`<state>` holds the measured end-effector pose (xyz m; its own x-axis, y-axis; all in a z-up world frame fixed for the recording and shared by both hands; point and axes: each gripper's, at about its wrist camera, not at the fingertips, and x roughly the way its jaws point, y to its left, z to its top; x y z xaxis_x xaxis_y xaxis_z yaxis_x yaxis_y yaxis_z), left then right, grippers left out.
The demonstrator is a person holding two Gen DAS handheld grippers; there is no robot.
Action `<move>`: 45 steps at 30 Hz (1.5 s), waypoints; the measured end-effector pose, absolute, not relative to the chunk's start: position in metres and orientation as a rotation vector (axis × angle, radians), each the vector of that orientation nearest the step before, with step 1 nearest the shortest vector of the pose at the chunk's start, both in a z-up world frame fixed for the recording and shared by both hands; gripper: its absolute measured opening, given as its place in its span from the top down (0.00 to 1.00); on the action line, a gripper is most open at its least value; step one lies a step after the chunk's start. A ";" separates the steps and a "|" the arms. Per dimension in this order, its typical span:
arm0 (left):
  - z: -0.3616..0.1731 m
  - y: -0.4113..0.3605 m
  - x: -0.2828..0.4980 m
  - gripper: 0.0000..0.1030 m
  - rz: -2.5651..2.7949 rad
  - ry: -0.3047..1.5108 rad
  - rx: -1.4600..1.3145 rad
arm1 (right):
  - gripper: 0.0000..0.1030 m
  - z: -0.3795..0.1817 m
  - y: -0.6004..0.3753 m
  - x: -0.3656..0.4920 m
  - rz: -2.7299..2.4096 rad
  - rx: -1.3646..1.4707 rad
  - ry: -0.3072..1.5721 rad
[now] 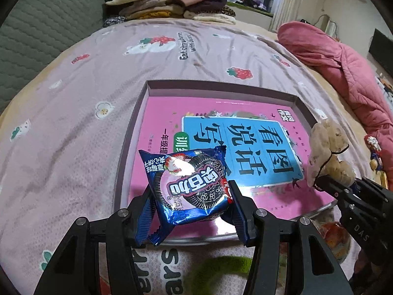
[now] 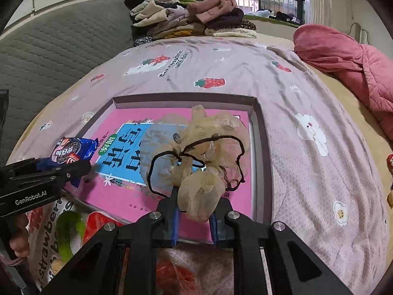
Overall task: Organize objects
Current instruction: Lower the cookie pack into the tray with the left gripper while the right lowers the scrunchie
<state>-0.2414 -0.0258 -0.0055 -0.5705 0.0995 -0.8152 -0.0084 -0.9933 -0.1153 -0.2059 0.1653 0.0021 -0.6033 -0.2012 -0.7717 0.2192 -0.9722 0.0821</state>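
Note:
My left gripper (image 1: pixel 191 196) is shut on a blue cookie packet (image 1: pixel 189 184) and holds it above the near left corner of a shallow box (image 1: pixel 137 113). A pink book (image 1: pixel 221 127) lies flat in the box. My right gripper (image 2: pixel 194 209) is shut on a beige gauze hair tie with a black elastic cord (image 2: pixel 203 162), held over the box's (image 2: pixel 258 127) near right part. The hair tie also shows in the left wrist view (image 1: pixel 326 152), and the packet in the right wrist view (image 2: pixel 71 150).
The box lies on a pink strawberry-print bedsheet (image 1: pixel 73 113). A pile of folded clothes (image 1: pixel 172 0) sits at the far end. A red quilted blanket (image 1: pixel 343 68) lies at the right. A grey padded headboard (image 2: pixel 49 54) is at the left.

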 end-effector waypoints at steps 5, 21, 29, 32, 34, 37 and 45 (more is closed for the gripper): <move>-0.011 -0.023 -0.241 0.45 2.717 -0.139 -1.443 | 0.80 -0.006 0.166 -0.209 -2.600 1.286 0.009; -0.021 -0.020 -0.244 0.44 2.708 -0.115 -1.472 | 0.72 -0.014 0.167 -0.212 -2.617 1.332 0.029; -0.023 -0.021 -0.244 0.44 2.706 -0.130 -1.477 | 0.60 -0.011 0.171 -0.210 -2.648 1.322 0.039; -0.022 -0.022 -0.245 0.43 2.714 -0.134 -1.475 | 0.55 -0.007 0.173 -0.208 -2.665 1.300 0.035; -0.022 -0.023 -0.244 0.43 2.730 -0.132 -1.479 | 0.53 -0.004 0.174 -0.206 -2.677 1.283 0.030; -0.020 -0.024 -0.244 0.43 2.722 -0.146 -1.472 | 0.53 0.000 0.176 -0.204 -2.684 1.266 0.017; -0.013 -0.022 -0.241 0.38 2.734 -0.154 -1.413 | 0.53 0.007 0.178 -0.194 -2.695 1.215 0.008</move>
<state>-0.2409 -0.0222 -0.0125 -0.5780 0.0991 -0.8100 -0.0074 -0.9932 -0.1162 -0.1944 0.1783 0.0071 -0.6477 -0.1660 -0.7436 0.1706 -0.9828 0.0709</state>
